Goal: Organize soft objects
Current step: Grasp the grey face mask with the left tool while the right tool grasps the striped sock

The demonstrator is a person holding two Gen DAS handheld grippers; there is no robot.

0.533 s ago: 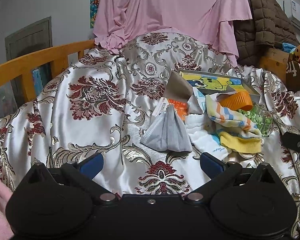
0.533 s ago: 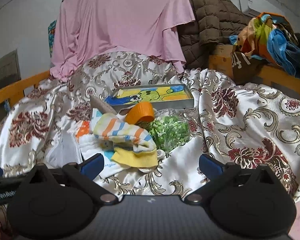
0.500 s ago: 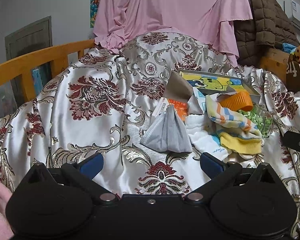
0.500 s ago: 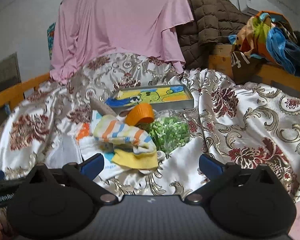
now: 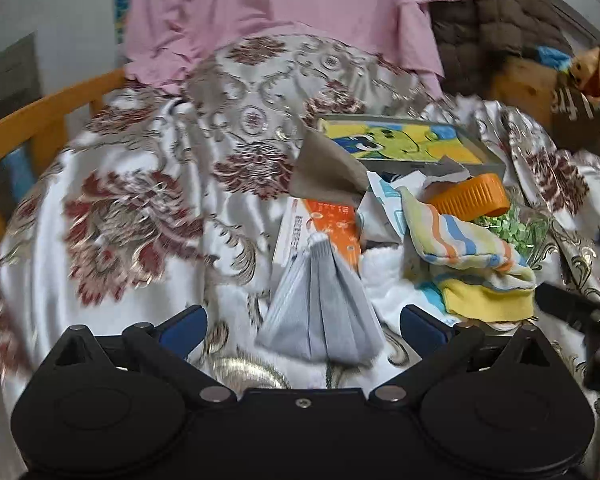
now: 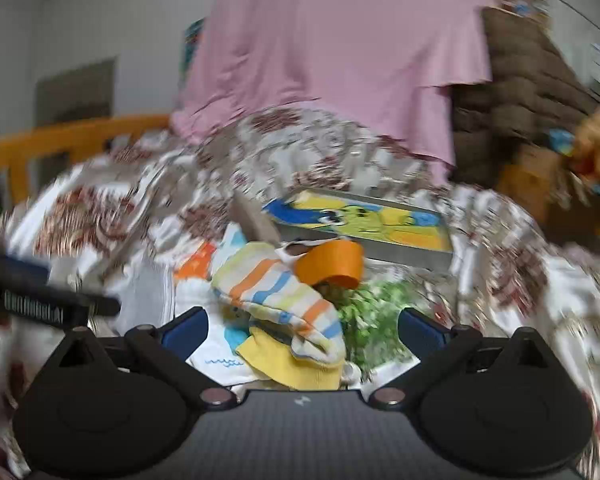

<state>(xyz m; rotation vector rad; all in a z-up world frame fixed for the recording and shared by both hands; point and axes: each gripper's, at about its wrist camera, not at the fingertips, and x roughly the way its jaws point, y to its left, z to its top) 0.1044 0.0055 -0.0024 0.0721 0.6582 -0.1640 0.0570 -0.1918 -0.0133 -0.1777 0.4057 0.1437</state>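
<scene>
A folded grey cloth [image 5: 324,312] lies on the patterned satin bedspread [image 5: 140,208], right between the wide-apart fingers of my open left gripper [image 5: 302,326]. To its right is a striped sock [image 5: 464,248] with a yellow cuff [image 5: 486,304], resting on a white cloth [image 5: 388,276]. In the right wrist view that striped sock [image 6: 284,300] and its yellow cuff [image 6: 292,364] sit between the fingers of my open right gripper [image 6: 302,328], close in front. Neither gripper holds anything. The right view is motion-blurred.
An orange lid [image 5: 472,200] tops a clear container of green bits [image 5: 512,232]. Behind stand a flat cartoon-printed box [image 5: 408,144], an orange-white packet [image 5: 324,224] and brown paper [image 5: 324,176]. A wooden bed rail [image 5: 40,120] runs left; pink cloth [image 5: 284,8] and brown quilt [image 5: 500,20] hang behind.
Both grippers have moved forward toward the pile: the grey cloth now lies between the left fingers, and the striped sock lies between the right ones. Both stay open.
</scene>
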